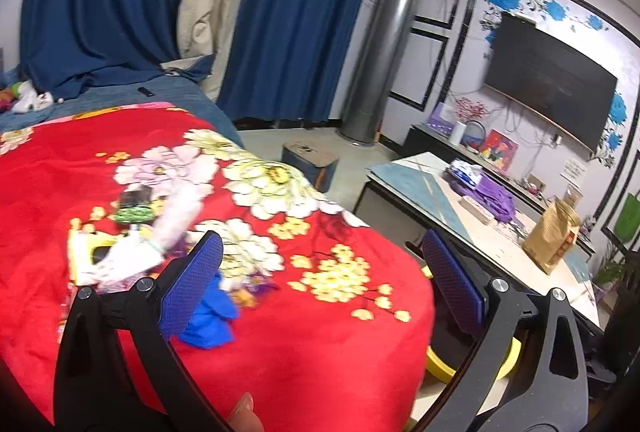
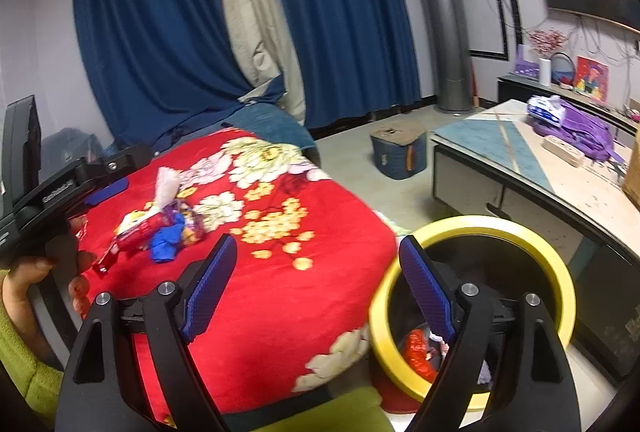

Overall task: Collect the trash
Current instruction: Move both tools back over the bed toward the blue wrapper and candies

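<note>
A small heap of trash lies on the bed's red flowered blanket (image 2: 280,292): a crumpled blue piece (image 2: 166,238), a red wrapper (image 2: 140,230), a purple wrapper (image 2: 191,220) and white plastic (image 2: 166,184). In the left wrist view the blue piece (image 1: 216,312) sits just beyond the left finger, with white plastic (image 1: 176,216) and a green wrapper (image 1: 134,213) farther off. My left gripper (image 1: 320,236) is open and holds nothing. My right gripper (image 2: 318,239) is open over the bed's edge and also holds nothing. A yellow-rimmed bin (image 2: 480,222) stands beside the bed, with a red wrapper (image 2: 418,352) inside.
A low table (image 2: 520,168) stands right of the bin, bearing a purple bag (image 2: 576,136) and a brown paper bag (image 1: 552,232). A blue stool (image 2: 400,152) sits on the floor beyond. A hand (image 2: 36,268) in a green sleeve grips the left tool. Blue curtains hang behind the bed.
</note>
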Available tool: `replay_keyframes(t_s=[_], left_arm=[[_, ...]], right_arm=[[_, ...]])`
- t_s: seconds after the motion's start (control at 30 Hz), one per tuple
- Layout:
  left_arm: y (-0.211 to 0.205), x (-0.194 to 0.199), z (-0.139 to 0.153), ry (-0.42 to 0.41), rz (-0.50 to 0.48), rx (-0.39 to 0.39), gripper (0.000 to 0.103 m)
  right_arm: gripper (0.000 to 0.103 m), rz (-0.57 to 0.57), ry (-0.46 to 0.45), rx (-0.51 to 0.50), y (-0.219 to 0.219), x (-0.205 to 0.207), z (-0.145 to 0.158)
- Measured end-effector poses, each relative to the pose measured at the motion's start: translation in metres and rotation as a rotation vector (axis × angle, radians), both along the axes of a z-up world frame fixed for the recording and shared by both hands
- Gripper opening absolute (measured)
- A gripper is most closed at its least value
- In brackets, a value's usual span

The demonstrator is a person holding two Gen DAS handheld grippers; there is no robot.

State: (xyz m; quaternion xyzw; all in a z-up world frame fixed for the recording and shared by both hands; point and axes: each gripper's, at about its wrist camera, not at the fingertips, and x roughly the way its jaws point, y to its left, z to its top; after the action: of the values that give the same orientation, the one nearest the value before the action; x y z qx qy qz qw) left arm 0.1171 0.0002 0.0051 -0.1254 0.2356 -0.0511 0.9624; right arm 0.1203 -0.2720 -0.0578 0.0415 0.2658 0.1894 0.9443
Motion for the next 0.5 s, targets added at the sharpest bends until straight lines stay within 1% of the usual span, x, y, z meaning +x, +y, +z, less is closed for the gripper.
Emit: replay_keyframes(t_s=[0.23,0.37,0.5], left_arm=[[0.038,0.0,0.004,0.031,0.082,-0.012,0.092],[0.063,-0.003,0.005,0.035,0.129,-0.03,0.092],[0.088,-0.007,0.005,0.04,0.187,-0.049,0.092]], right_arm=[[0.081,0.098,0.003,-0.011,0.044,0.007,0.007],[0.081,0.151,0.006,-0.018,0.068,0.013,0.011],[0.081,0.182,0.031,-0.018,0.09,0.022,0.01]])
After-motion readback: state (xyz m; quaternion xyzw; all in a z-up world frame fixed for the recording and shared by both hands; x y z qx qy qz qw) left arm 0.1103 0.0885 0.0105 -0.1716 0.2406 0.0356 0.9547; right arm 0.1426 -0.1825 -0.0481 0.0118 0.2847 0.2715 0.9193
